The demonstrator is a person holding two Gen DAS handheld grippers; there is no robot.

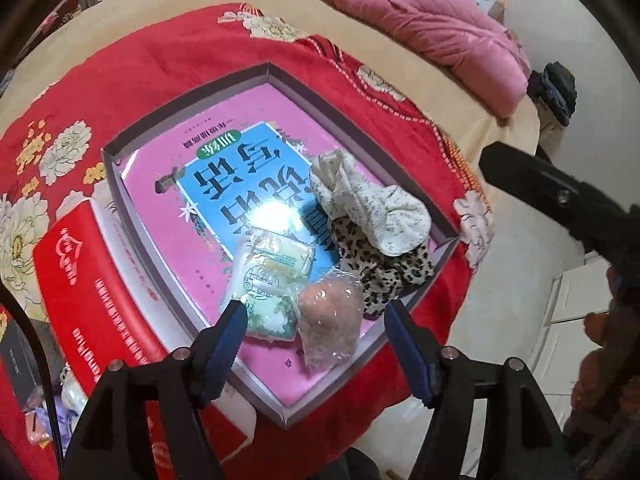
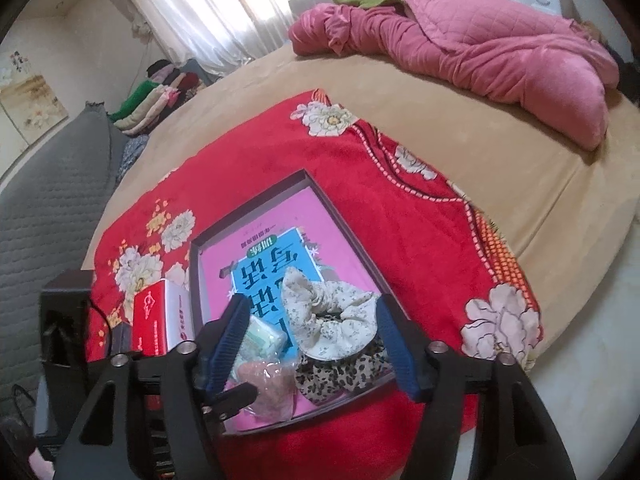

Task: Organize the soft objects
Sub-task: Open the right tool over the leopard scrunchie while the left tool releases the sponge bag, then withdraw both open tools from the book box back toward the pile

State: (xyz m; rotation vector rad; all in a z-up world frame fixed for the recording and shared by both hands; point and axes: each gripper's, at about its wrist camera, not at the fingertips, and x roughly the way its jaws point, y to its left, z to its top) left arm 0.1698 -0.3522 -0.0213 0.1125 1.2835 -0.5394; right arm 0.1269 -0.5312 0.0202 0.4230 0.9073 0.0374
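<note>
A shallow pink box (image 1: pixel 160 184) (image 2: pixel 224 252) lies on a red floral blanket. Inside it are a cream floral scrunchie (image 1: pixel 372 204) (image 2: pixel 336 320) on a leopard-print scrunchie (image 1: pixel 384 276) (image 2: pixel 340 372), a pink sponge in clear wrap (image 1: pixel 328 320) (image 2: pixel 268 388) and a green-white packet (image 1: pixel 272 280) (image 2: pixel 262 338). My left gripper (image 1: pixel 316 344) is open and empty, just above the sponge and packet. My right gripper (image 2: pixel 310 344) is open and empty, over the scrunchies. The right gripper's arm also shows at the right edge of the left wrist view (image 1: pixel 560 200).
A red carton (image 1: pixel 92 292) (image 2: pixel 156 324) lies left of the box. The red blanket (image 1: pixel 140 72) (image 2: pixel 400 240) covers a tan bed (image 2: pixel 500 160). A pink quilt (image 1: pixel 420 12) (image 2: pixel 480 40) lies at the far side. The floor (image 1: pixel 512 280) is to the right.
</note>
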